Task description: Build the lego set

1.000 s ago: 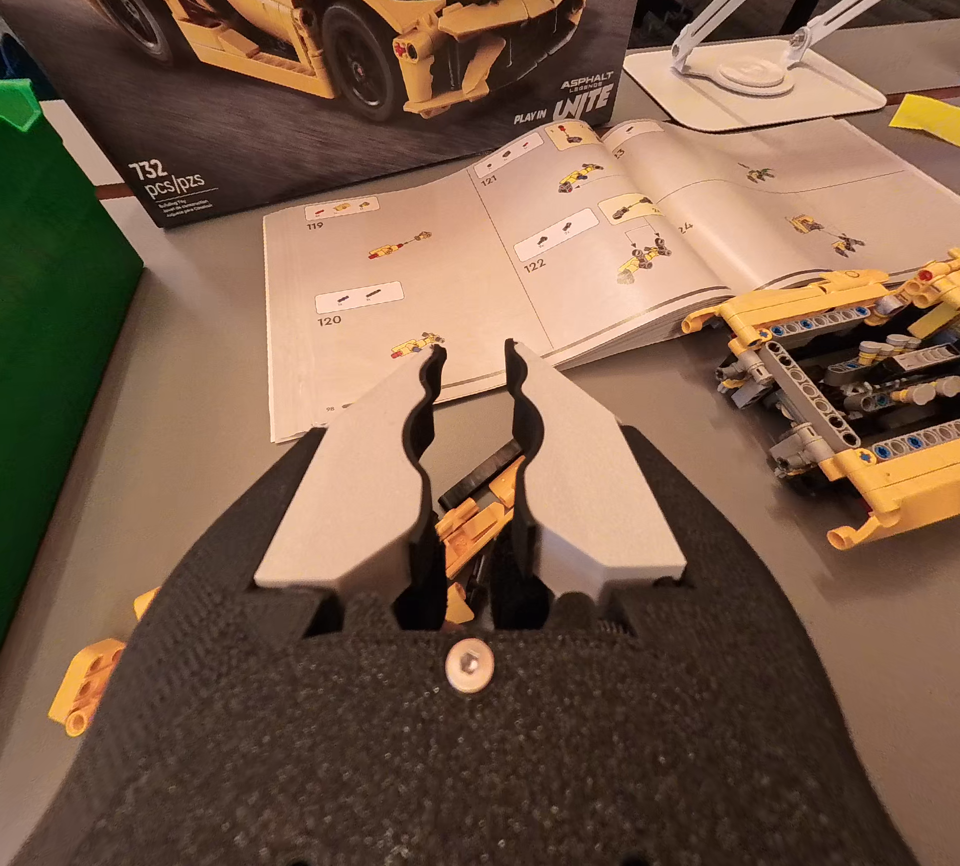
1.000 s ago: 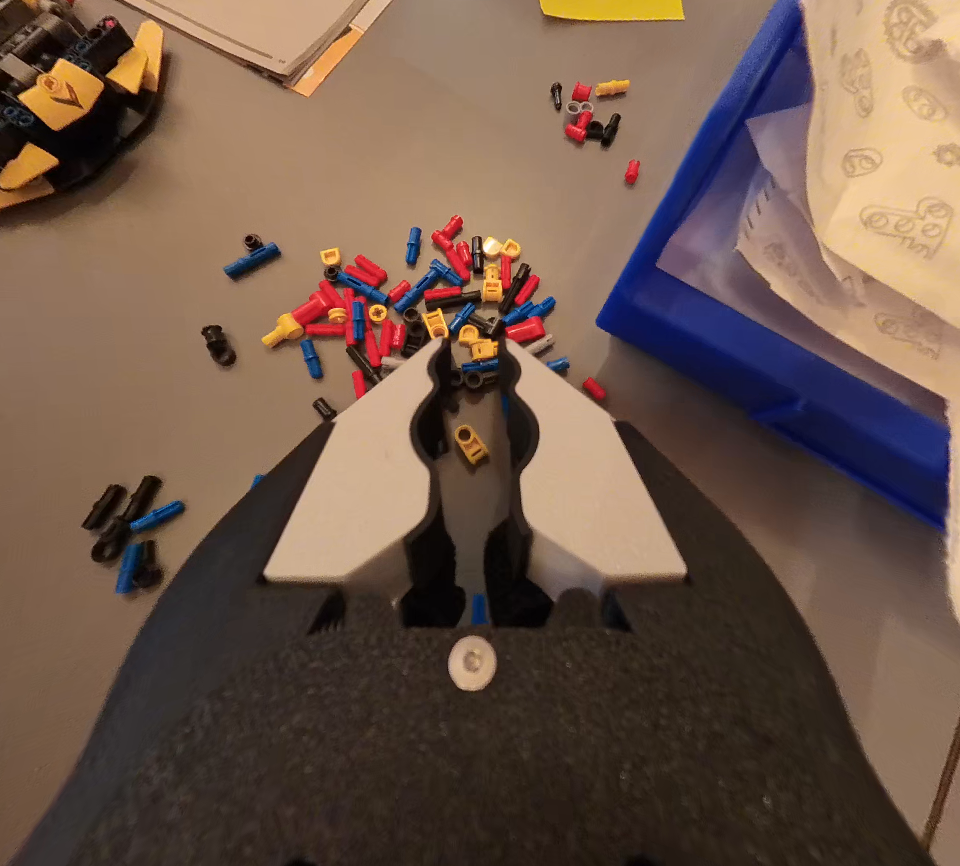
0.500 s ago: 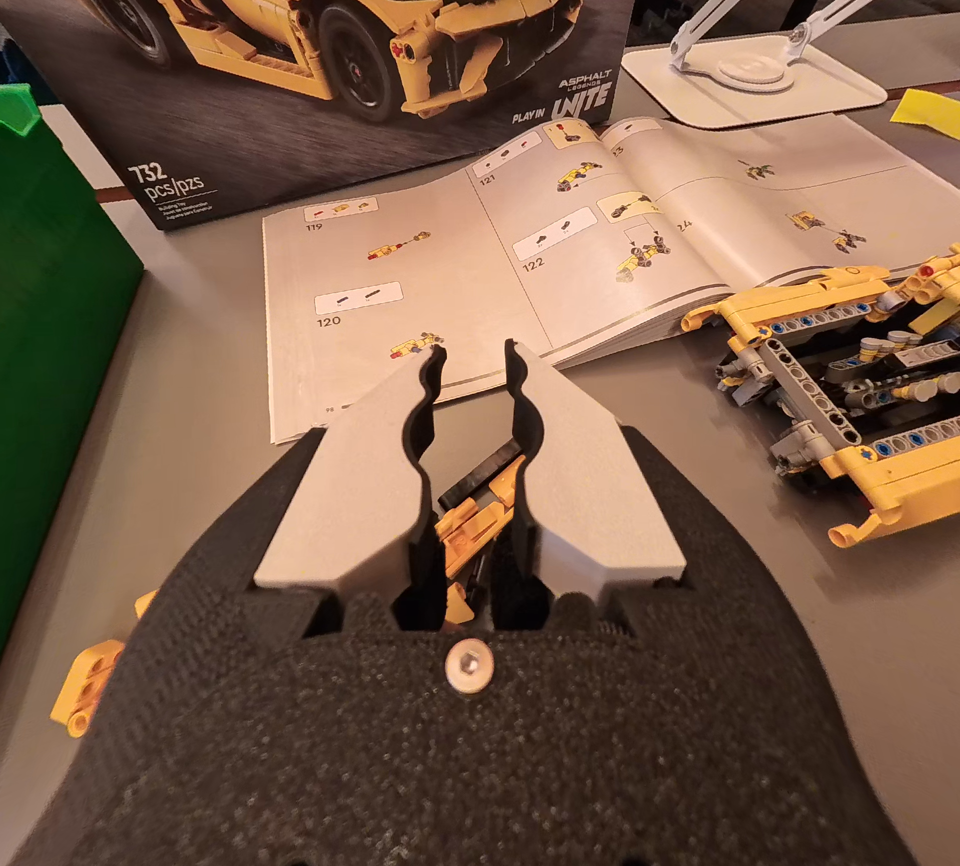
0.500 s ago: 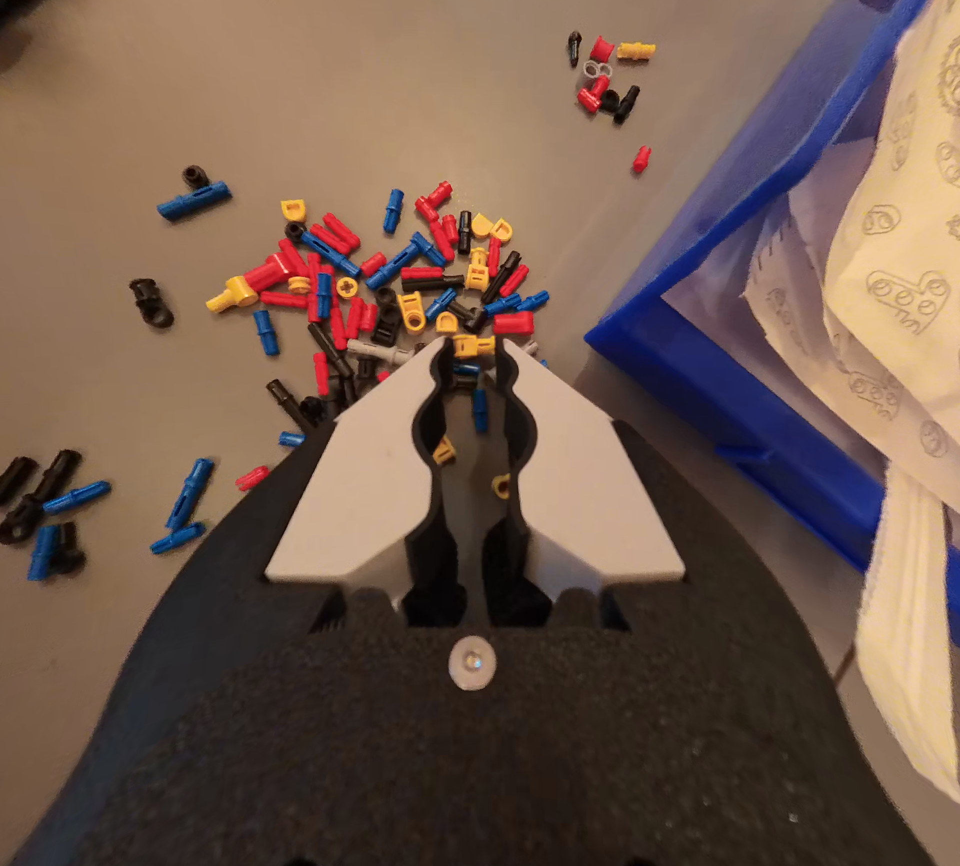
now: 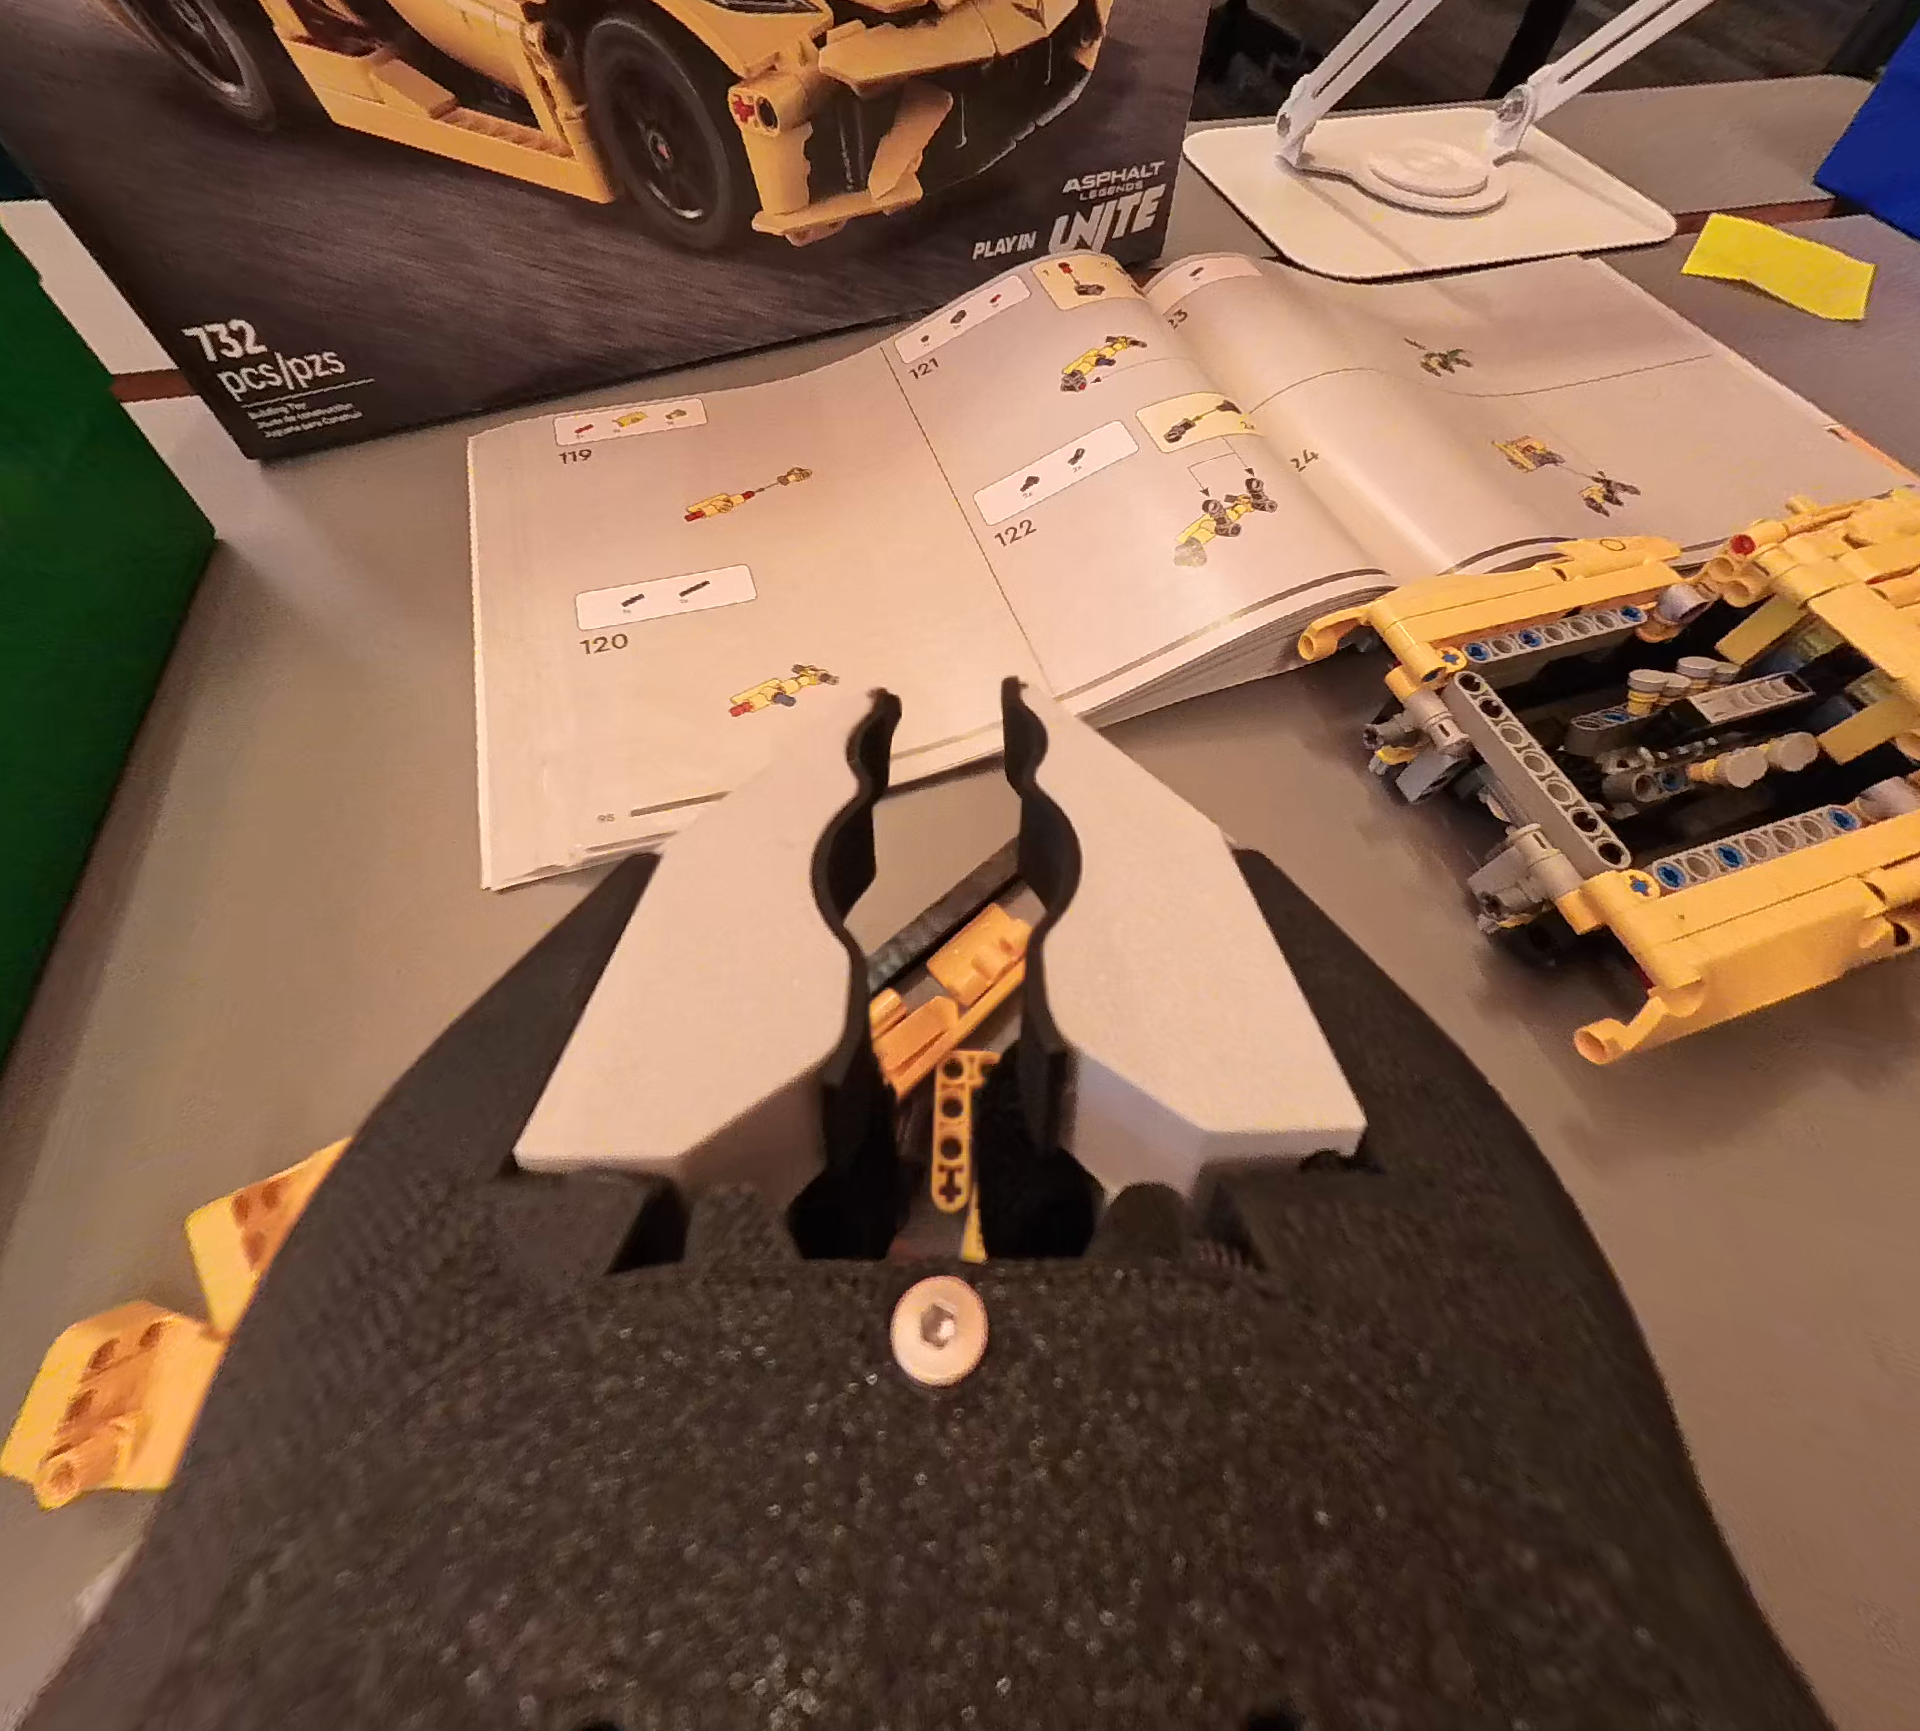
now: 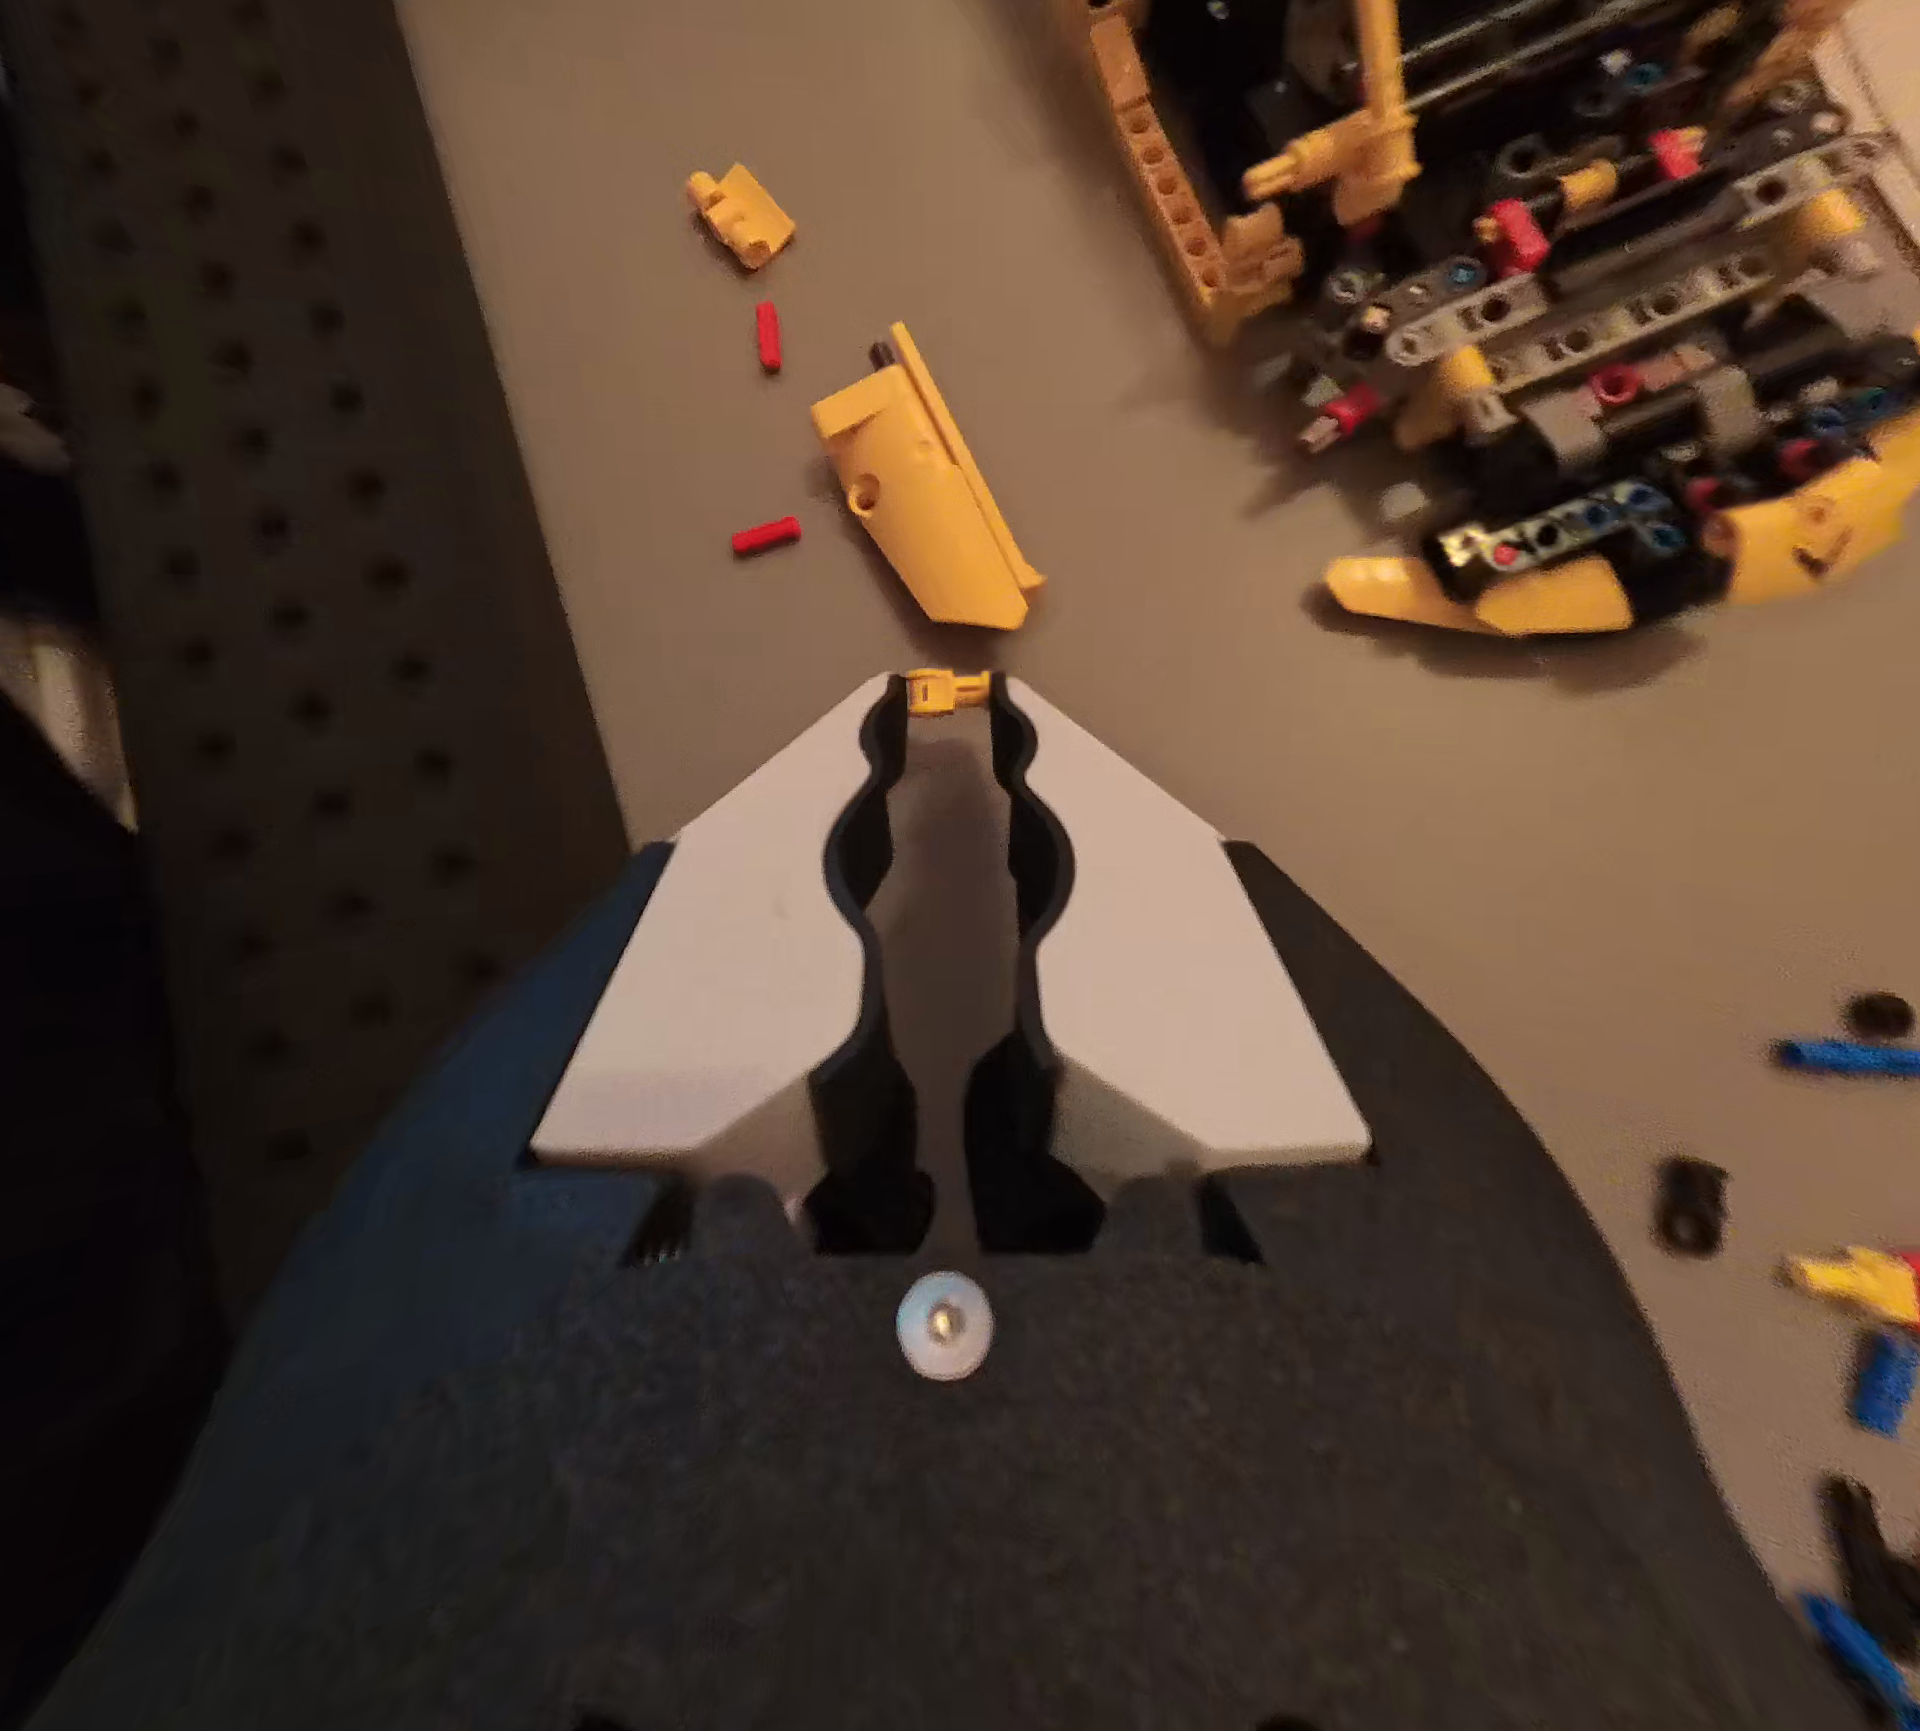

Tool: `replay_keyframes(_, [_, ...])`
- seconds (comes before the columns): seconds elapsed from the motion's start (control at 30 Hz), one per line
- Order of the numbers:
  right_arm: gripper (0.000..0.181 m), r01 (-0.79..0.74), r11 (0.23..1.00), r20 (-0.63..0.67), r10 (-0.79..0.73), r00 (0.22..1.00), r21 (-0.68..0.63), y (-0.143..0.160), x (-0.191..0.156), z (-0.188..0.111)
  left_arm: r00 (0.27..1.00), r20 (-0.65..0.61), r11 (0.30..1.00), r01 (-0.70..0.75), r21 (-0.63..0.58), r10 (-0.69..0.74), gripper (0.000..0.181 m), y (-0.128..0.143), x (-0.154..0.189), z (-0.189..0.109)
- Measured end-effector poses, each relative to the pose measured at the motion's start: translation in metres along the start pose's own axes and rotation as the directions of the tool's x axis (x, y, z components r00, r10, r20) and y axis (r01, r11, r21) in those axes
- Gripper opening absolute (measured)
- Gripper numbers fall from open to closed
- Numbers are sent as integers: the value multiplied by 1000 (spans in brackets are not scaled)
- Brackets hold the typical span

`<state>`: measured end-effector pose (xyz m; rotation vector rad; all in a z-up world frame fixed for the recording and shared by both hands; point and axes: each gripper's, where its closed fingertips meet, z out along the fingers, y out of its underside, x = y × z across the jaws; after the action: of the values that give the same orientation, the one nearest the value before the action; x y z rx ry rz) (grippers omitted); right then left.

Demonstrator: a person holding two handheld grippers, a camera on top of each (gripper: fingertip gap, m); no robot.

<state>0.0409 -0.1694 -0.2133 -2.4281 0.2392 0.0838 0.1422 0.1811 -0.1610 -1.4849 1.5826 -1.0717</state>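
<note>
Yellow connector [image 6: 948,690] pinched only in right gripper [image 6: 943,692].

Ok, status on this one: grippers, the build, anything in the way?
Right gripper shut on small yellow connector. Left gripper open above yellow subassembly. Car chassis unfinished beside manual. Nothing blocking.

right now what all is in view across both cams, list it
set box: one, dark with yellow car picture, back left
instruction booklet: one, open, before the box
car chassis: one, yellow and grey, right of booklet
yellow panel: one, on table ahead of right gripper
red pins: two, beside the panel
lamp base: one, white, back right
left gripper: above a yellow subassembly
right gripper: pinching a small yellow connector
</note>
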Motion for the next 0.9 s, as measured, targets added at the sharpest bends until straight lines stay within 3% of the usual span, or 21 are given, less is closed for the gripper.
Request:
replay_keyframes(0.27, [15, -16, 999, -27, 15, 1000, -37, 5, -7, 20, 999, -37, 1000, 17, 9, -17, 21, 0, 9, -1])
replay_keyframes(0.43, [17, -95, 995, 0, 95, 995, 20, 4, -7, 19, 995, -77, 997, 70, 10, -69, 21, 0, 13, -3])
replay_keyframes(0.57, [25, -120, 992, -21, 119, 993, -29, 5, -9, 12, 990, -100, 994, 105, 15, -103, 21, -1, 14, -4])
replay_keyframes(0.73, [24, -76, 996, -82, 81, 993, 55, -34, -11, -4, 982, -127, 989, 144, 12, -141, 21, -2, 16, -4])
replay_keyframes(0.9, [24, 46, 997, 2, -46, 999, 58, -63, -39, 42, 979, -140, 988, 152, 4, -150, 22, 0, 18, -3])
